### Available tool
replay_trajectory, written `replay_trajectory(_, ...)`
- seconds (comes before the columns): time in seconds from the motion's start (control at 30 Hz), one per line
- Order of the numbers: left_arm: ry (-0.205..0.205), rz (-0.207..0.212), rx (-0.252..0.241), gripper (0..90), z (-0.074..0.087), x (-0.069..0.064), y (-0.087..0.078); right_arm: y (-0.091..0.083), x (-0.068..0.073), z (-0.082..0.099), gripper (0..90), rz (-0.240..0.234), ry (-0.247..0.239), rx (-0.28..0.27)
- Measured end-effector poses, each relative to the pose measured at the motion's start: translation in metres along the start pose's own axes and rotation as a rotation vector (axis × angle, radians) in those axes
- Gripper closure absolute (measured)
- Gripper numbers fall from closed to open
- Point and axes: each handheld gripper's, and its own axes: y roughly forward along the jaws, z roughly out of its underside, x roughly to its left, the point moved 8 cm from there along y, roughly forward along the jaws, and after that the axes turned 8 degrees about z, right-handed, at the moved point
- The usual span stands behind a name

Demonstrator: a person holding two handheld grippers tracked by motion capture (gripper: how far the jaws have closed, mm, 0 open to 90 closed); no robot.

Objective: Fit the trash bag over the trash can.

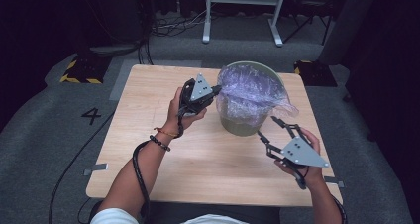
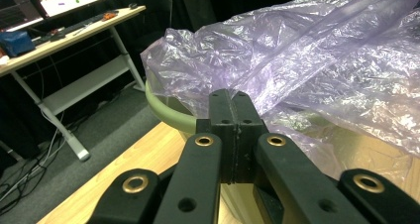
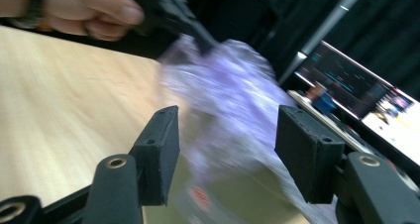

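Although the purple plastic bag [image 1: 250, 92] drapes over most of the green bin [image 1: 242, 126], hiding the inside and much of the rim, the bin plainly stands on the wooden surface [image 1: 148, 135], toward its far edge. The right gripper view is smeared with blur, so the bag and bin there are little more than a purple and green haze. The left gripper [image 1: 216, 90] reaches level toward the bin from its left side, the hand wrapped round the body, its jaws pressed together on the bag's edge at the rim; in the left gripper view the pads meet with only a thin fold of film at their tips. The right gripper [image 1: 272, 127] sits just off the bin's near right side, angled up toward it, jaws apart and holding nothing.
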Motion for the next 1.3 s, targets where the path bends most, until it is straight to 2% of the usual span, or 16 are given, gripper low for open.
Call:
replay_trajectory(0.17, -0.002, 0.002, 0.000, 90.0, 0.001, 0.000, 0.001, 0.019, 0.022, -0.009, 41.9, -0.023, -0.058, -0.013)
replay_trajectory(0.33, -0.003, 0.007, -0.004, 90.0, 0.001, -0.001, 0.001, 0.033, 0.030, -0.016, 41.8, -0.045, -0.058, -0.024)
replay_trajectory(0.37, -0.004, 0.010, -0.006, 90.0, 0.002, -0.001, 0.001, 0.044, 0.034, -0.017, 41.8, -0.049, -0.066, -0.016)
replay_trajectory(0.5, -0.013, 0.012, -0.017, 90.0, 0.002, -0.001, 0.000, 0.058, 0.037, -0.013, 45.5, -0.050, -0.056, 0.019)
replay_trajectory(0.6, -0.013, 0.015, -0.017, 90.0, 0.001, -0.001, 0.000, 0.066, 0.038, -0.008, 55.6, -0.037, -0.057, 0.044)
replay_trajectory(0.63, -0.013, 0.015, -0.017, 90.0, 0.001, -0.001, 0.000, 0.066, 0.038, -0.008, 55.6, -0.037, -0.057, 0.044)
replay_trajectory(0.67, -0.017, 0.015, -0.021, 90.0, 0.001, 0.000, -0.001, 0.068, 0.037, -0.005, 65.7, -0.030, -0.068, 0.061)
replay_trajectory(0.73, -0.018, 0.014, -0.023, 90.0, 0.001, 0.000, -0.001, 0.068, 0.037, -0.004, 69.7, -0.028, -0.074, 0.065)
replay_trajectory(0.77, -0.022, 0.015, -0.028, 90.0, 0.001, 0.001, -0.001, 0.067, 0.033, -0.001, 78.5, -0.010, -0.080, 0.074)
replay_trajectory(0.9, -0.025, 0.014, -0.032, 90.0, 0.001, 0.002, -0.002, 0.064, 0.025, 0.004, 90.0, 0.015, -0.077, 0.096)
replay_trajectory(1.07, -0.028, 0.020, -0.036, 89.9, 0.001, 0.002, -0.003, 0.056, 0.014, 0.008, 90.0, 0.020, -0.041, 0.094)
replay_trajectory(1.13, -0.030, 0.024, -0.040, 90.0, 0.001, 0.002, -0.003, 0.054, 0.012, 0.007, 71.9, 0.016, -0.023, 0.080)
replay_trajectory(1.2, -0.029, 0.029, -0.041, 90.0, 0.001, -0.001, -0.002, 0.052, 0.012, 0.005, 60.9, 0.018, -0.007, 0.061)
replay_trajectory(1.23, -0.029, 0.035, -0.041, 90.0, 0.001, -0.002, -0.002, 0.052, 0.015, 0.003, 54.0, 0.006, -0.011, 0.052)
replay_trajectory(1.27, -0.029, 0.035, -0.041, 90.0, 0.001, -0.002, -0.002, 0.052, 0.015, 0.003, 54.0, 0.006, -0.011, 0.052)
replay_trajectory(1.3, -0.024, 0.039, -0.038, 90.0, 0.001, -0.004, -0.001, 0.055, 0.019, -0.001, 45.3, 0.011, -0.031, 0.050)
